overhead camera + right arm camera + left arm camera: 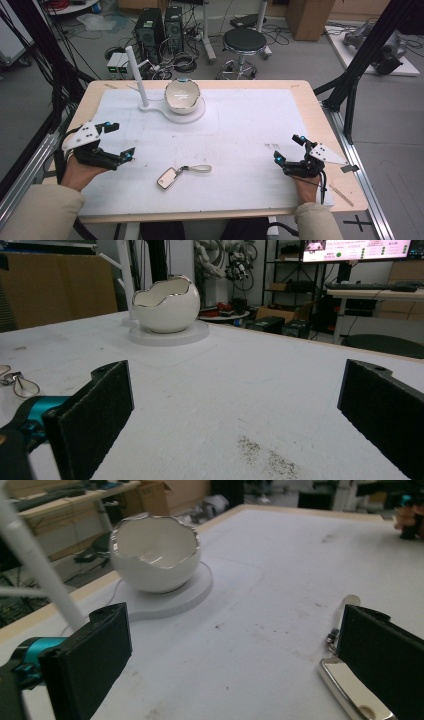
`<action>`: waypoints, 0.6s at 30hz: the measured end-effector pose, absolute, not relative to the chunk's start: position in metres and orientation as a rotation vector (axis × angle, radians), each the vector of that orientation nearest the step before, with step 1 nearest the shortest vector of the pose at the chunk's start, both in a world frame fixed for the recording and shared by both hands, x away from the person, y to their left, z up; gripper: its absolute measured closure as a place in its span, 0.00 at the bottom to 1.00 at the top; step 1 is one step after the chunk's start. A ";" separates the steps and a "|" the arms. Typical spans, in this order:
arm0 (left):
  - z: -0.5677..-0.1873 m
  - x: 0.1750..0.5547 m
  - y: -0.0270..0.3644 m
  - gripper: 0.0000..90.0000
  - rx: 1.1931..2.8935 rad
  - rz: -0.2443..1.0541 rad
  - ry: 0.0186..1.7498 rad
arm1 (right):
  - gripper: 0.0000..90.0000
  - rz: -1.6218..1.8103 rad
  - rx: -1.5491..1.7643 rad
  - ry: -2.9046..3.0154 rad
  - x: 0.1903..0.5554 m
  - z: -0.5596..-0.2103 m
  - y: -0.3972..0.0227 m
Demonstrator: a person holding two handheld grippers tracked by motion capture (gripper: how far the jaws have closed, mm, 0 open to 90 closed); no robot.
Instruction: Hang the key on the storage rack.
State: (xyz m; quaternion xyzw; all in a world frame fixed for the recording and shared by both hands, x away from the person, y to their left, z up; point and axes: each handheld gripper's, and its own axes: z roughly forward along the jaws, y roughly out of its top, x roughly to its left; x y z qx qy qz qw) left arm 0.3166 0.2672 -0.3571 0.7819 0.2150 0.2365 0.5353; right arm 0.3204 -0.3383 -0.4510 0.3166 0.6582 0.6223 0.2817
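A white egg-shaped bowl [182, 95] with a jagged silver rim sits on a round white stand [192, 115] at the table's far middle; it also appears as the bowl [154, 552] and the bowl [166, 304]. A shiny metal key fob [169, 177] with a loop strap [199, 169] lies near the front middle; the fob [350, 695] shows beside my left gripper's jaw. My left gripper [118, 141] rests open at the left, nothing between its jaws. My right gripper [289, 148] stands open at the right, empty.
A white post [137, 76] rises from the stand's left end. A white mat [240, 135] covers the wooden table [320, 120]. A black frame strut [357, 60] stands at the right, cables and computers behind the table, a stool [244, 42] beyond.
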 end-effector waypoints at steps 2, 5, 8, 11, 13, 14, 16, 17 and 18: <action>-0.347 0.322 0.254 0.02 1.916 0.556 0.467 | 0.01 1.669 0.857 1.770 0.320 -0.451 -0.338; -0.338 0.331 0.237 0.02 1.990 0.528 0.413 | 0.01 1.668 0.848 1.764 0.320 -0.451 -0.338; -0.333 0.340 0.218 0.02 2.072 0.472 0.367 | 0.01 1.668 0.856 1.769 0.320 -0.451 -0.338; -0.332 0.348 0.199 0.02 2.149 0.444 0.308 | 0.01 1.668 0.850 1.766 0.320 -0.451 -0.338; -0.332 0.352 0.186 0.02 2.191 0.417 0.271 | 0.01 1.669 0.850 1.766 0.320 -0.451 -0.338; -0.334 0.354 0.180 0.02 2.205 0.395 0.258 | 0.01 1.668 0.849 1.766 0.320 -0.451 -0.338; -0.336 0.358 0.167 0.02 2.270 0.348 0.218 | 0.01 1.668 0.850 1.766 0.320 -0.451 -0.338; -0.338 0.359 0.161 0.02 2.299 0.332 0.197 | 0.01 1.668 0.850 1.766 0.320 -0.451 -0.338; -0.340 0.360 0.154 0.02 2.323 0.333 0.168 | 0.01 1.667 0.851 1.765 0.320 -0.451 -0.338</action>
